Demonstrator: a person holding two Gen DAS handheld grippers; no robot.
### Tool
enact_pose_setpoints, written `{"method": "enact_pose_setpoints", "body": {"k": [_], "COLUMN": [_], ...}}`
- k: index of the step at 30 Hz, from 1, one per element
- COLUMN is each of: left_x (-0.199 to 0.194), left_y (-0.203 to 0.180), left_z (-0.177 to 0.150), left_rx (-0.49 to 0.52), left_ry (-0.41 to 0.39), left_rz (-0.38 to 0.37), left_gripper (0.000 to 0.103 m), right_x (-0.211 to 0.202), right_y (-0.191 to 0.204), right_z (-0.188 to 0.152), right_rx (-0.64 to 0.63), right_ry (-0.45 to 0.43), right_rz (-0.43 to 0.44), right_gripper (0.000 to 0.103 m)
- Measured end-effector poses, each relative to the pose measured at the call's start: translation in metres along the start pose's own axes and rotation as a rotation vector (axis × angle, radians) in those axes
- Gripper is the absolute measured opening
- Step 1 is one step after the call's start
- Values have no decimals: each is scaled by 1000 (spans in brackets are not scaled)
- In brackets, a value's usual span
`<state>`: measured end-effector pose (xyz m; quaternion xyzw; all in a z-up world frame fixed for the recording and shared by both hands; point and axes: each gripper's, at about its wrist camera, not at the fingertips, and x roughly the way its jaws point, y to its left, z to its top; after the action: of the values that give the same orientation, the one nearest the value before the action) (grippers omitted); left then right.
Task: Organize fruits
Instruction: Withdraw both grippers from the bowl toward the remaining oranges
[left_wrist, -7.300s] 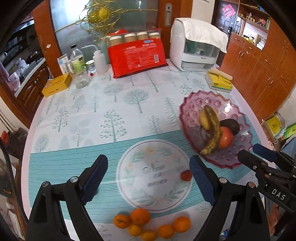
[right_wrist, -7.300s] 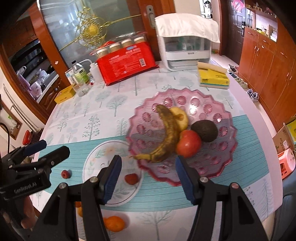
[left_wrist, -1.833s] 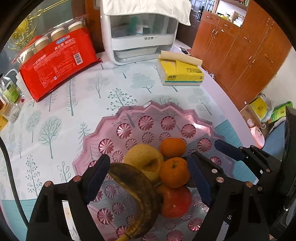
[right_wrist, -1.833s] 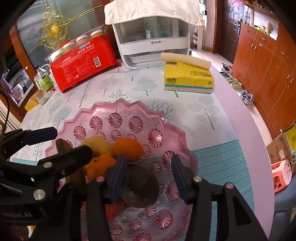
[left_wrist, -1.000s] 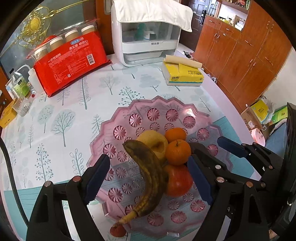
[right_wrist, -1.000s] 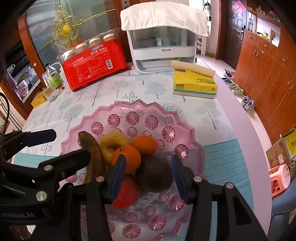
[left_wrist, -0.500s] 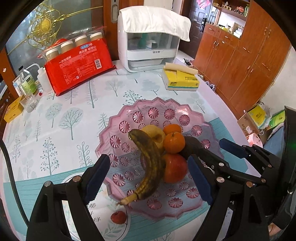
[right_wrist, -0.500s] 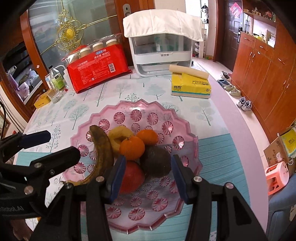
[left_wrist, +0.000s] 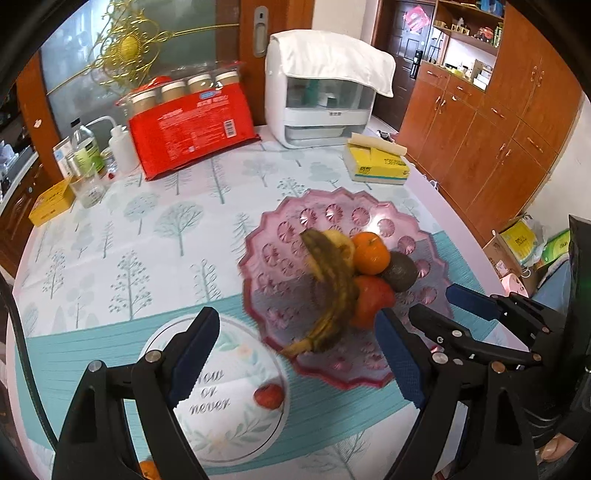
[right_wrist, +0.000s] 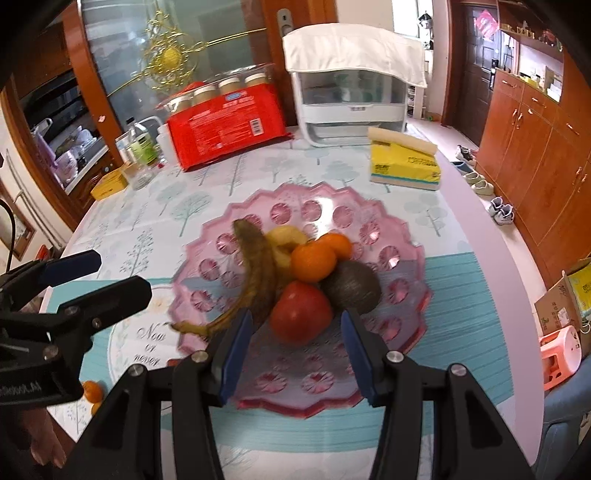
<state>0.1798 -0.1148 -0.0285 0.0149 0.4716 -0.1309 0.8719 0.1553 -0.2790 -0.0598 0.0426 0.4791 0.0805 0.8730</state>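
A pink scalloped fruit bowl (right_wrist: 402, 236) (left_wrist: 280, 229) holds a brown banana (right_wrist: 258, 266) (left_wrist: 332, 280), a yellow fruit (right_wrist: 282, 236), two oranges (right_wrist: 314, 260), a dark avocado (right_wrist: 351, 286) (left_wrist: 400, 271) and a red fruit (right_wrist: 299, 317) (left_wrist: 371, 299). A small red fruit (left_wrist: 269, 396) lies on the round white mat (left_wrist: 221, 424). Small oranges lie at the table's near edge (right_wrist: 91, 391) (left_wrist: 147, 469). My left gripper (left_wrist: 295, 354) is open and empty, above the mat and the bowl's near rim. My right gripper (right_wrist: 295, 354) is open and empty, above the bowl's near side.
At the back of the table stand a red multipack (left_wrist: 192, 129), a white appliance (left_wrist: 325, 96), a yellow tissue pack (left_wrist: 376, 164), bottles (left_wrist: 86, 155) and a yellow box (left_wrist: 50, 203). The table edge and wooden cabinets (right_wrist: 535, 147) are on the right.
Both grippers have drawn back from the bowl, which now looks smaller and farther. The mat, the small red fruit and the near oranges have come into view. Both stay open.
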Motion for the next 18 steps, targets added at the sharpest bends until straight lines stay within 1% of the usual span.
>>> {"method": "enact_pose_setpoints", "body": {"k": [5,9,18], "left_x": [-13,-28,-64], "left_y": [17,33,86], "left_z": [-14,-27,-61], "left_rx": [3,20,31], "left_ry": [24,21,51], "left_rz": [5,32,79], "left_gripper": [85,85,85], "right_x": [-9,-15,-29], "right_y": [18,35,79], "right_z": [-11,-23,-53], "right_rx": [-16,-17,-4], "right_ry": [6,18,52], "right_rz": [11,14,40], "right_gripper": [51,51,51]}}
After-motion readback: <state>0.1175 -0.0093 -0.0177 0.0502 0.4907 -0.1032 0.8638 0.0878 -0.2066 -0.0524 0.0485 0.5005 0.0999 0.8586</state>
